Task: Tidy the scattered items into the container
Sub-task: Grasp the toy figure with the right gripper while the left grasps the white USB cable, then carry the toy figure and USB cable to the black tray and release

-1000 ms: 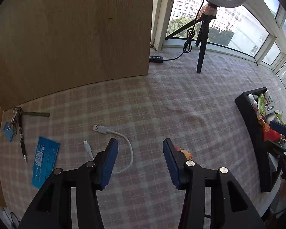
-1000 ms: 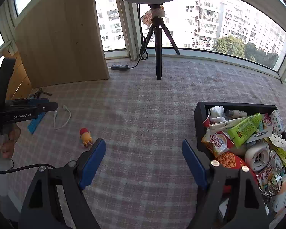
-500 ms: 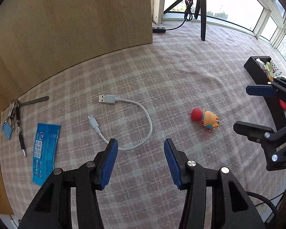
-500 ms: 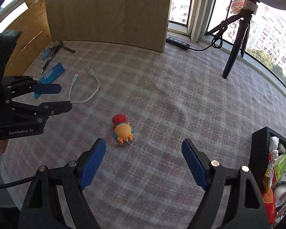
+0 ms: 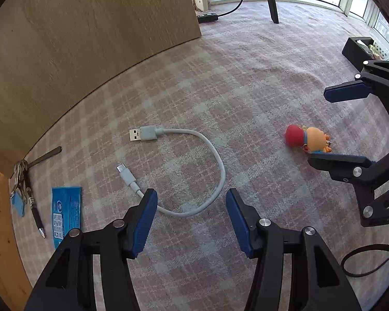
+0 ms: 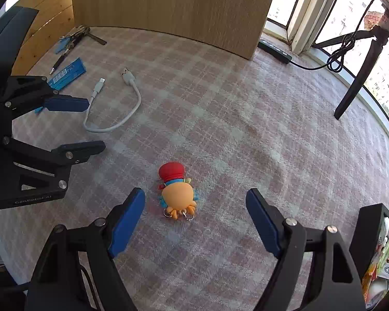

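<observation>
A short white USB cable (image 5: pixel 215 165) lies looped on the checked cloth. My left gripper (image 5: pixel 192 202) hangs just over the loop's near bend, jaws opening, pads clear of the cable. A small orange toy figure with a red cap (image 6: pixel 177 194) lies between the blue pads of my right gripper (image 6: pixel 195 199). Those jaws are closing and do not touch the toy. Across views, the right gripper (image 5: pixel 337 127) flanks the toy (image 5: pixel 306 138), and the left gripper (image 6: pixel 96 123) sits by the cable (image 6: pixel 132 114). The black container (image 6: pixel 368 228), full of items, stands at the right edge.
A blue packet (image 5: pixel 64 215) and a key bunch with a pen (image 5: pixel 23 189) lie at the left by the wooden board (image 5: pixel 77 39). A tripod leg (image 5: pixel 271 5) and a black power strip (image 5: pixel 207 16) stand at the back. The container (image 5: pixel 355 49) sits far right.
Both grippers have sunk toward the cloth. The left one now sits close over the cable's loop. The right one swung left from the container, and the toy now lies between its jaws.
</observation>
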Demonstrator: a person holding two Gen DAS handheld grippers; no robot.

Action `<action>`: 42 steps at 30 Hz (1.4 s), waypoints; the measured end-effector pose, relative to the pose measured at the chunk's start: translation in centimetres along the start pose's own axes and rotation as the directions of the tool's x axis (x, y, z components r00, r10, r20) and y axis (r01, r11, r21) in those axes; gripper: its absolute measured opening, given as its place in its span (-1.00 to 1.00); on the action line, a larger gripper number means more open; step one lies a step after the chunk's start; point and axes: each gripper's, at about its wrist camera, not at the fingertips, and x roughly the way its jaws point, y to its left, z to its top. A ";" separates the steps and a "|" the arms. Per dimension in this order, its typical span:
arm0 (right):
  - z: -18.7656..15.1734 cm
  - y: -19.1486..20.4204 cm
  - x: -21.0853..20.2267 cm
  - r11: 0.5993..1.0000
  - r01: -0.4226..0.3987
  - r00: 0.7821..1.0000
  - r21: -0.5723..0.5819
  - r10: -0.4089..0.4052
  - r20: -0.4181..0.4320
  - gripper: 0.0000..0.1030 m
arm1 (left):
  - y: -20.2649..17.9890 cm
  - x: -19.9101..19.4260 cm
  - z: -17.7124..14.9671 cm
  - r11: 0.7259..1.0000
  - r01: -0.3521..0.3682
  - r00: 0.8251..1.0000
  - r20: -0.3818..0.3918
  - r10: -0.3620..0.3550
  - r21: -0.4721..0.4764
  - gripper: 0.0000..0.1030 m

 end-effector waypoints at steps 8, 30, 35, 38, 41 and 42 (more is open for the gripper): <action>0.2 -0.1 1.2 1.000 -0.023 0.999 0.012 0.024 -0.046 -0.07 | -0.4 0.1 0.6 0.998 0.056 0.998 0.021 -0.056 0.012 -0.46; -1.3 -2.8 -2.4 0.978 -0.051 0.998 0.202 0.043 0.040 -0.48 | 3.2 -5.1 0.2 0.964 0.186 0.977 0.138 -0.161 -0.192 -0.94; -3.6 -4.6 -5.4 0.966 -0.030 0.996 0.256 0.008 0.086 -0.48 | 0.9 -7.0 2.1 0.968 0.199 0.968 0.183 -0.170 -0.154 -0.95; -4.7 -5.8 -7.4 0.955 -0.012 0.993 0.296 -0.022 0.112 -0.48 | -1.4 -8.4 3.5 0.969 0.218 0.959 0.210 -0.190 -0.120 -0.94; -6.0 -7.4 -9.6 0.942 0.006 0.989 0.337 -0.056 0.138 -0.48 | -4.5 -9.5 5.3 0.968 0.240 0.948 0.233 -0.216 -0.077 -0.95; -6.8 -8.3 -10.4 0.936 0.014 0.987 0.353 -0.070 0.145 -0.48 | -5.6 -10.1 5.8 0.967 0.247 0.944 0.242 -0.226 -0.060 -0.95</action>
